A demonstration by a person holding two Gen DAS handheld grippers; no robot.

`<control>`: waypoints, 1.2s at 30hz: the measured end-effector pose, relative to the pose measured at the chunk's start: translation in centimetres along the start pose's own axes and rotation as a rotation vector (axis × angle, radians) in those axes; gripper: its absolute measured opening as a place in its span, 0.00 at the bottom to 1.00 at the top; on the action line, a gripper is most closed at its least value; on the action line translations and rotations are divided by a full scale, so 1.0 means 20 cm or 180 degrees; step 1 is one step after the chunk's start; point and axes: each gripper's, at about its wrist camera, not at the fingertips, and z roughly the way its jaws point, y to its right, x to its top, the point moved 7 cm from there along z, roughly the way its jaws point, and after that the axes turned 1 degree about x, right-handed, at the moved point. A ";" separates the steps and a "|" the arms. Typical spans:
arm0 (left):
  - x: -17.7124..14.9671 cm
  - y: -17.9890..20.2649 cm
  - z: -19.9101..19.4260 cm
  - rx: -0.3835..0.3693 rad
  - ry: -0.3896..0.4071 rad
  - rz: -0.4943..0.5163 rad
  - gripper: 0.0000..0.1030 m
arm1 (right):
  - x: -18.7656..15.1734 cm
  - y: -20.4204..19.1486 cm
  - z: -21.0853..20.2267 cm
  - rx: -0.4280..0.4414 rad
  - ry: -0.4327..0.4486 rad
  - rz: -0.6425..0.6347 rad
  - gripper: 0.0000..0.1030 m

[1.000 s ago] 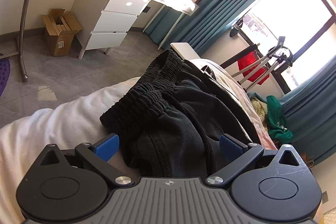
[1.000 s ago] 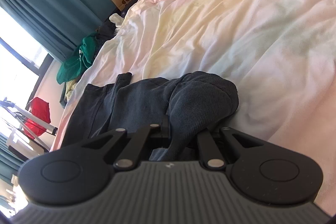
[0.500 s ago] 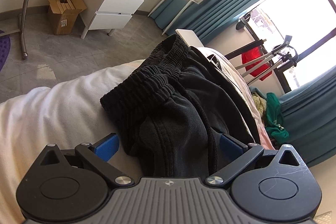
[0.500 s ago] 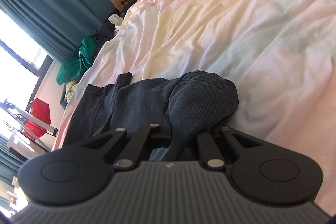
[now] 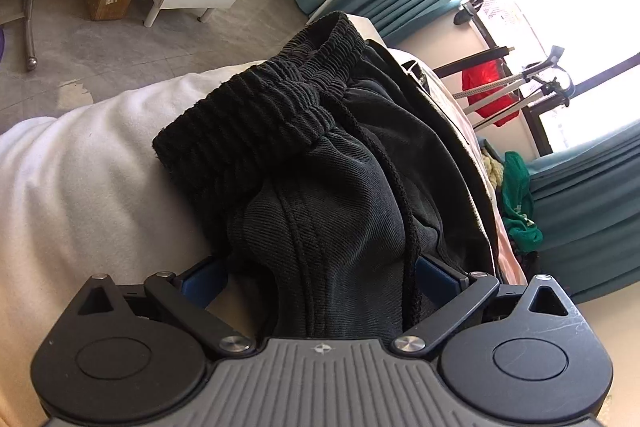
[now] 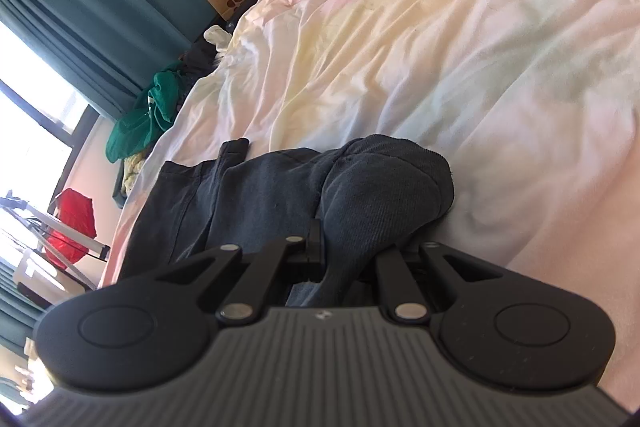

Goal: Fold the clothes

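Black trousers (image 5: 328, 187) lay on the bed (image 6: 440, 47), the right gripper (image 6: 348, 259) clenching one end and the left gripper (image 5: 320, 279) spread around the waist, ready for folding.

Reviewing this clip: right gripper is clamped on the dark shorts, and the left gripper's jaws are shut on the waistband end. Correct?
Not quite. The left gripper has its jaws spread wide around the dark shorts, as the left wrist view shows. The right gripper is clamped on them.

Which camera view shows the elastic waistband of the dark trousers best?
The left wrist view: the ribbed waistband lies in full sight on the white bedding, with the drawstring below it. The right wrist view shows only bunched trouser fabric, no waistband.
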 end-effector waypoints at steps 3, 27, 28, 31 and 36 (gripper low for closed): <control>0.02 0.01 0.02 -0.0027 0.0047 0.0086 0.85 | 0.02 0.01 -0.03 0.0112 0.0089 0.0158 0.09; -0.02 0.04 0.15 -0.0308 -0.0081 -0.0042 0.36 | 0.00 0.09 0.14 0.0432 -0.0077 0.0694 0.11; -0.02 0.05 0.15 -0.0309 -0.0060 -0.0014 0.28 | 0.01 0.08 0.13 0.0430 -0.0031 0.0610 0.08; -0.01 0.09 0.10 -0.0195 0.0123 0.0208 0.13 | 0.04 0.06 0.10 0.0434 0.0067 0.0511 0.08; -0.01 0.20 -0.03 -0.0252 0.0470 0.0368 0.06 | 0.10 0.01 0.02 0.0487 0.0251 0.0437 0.07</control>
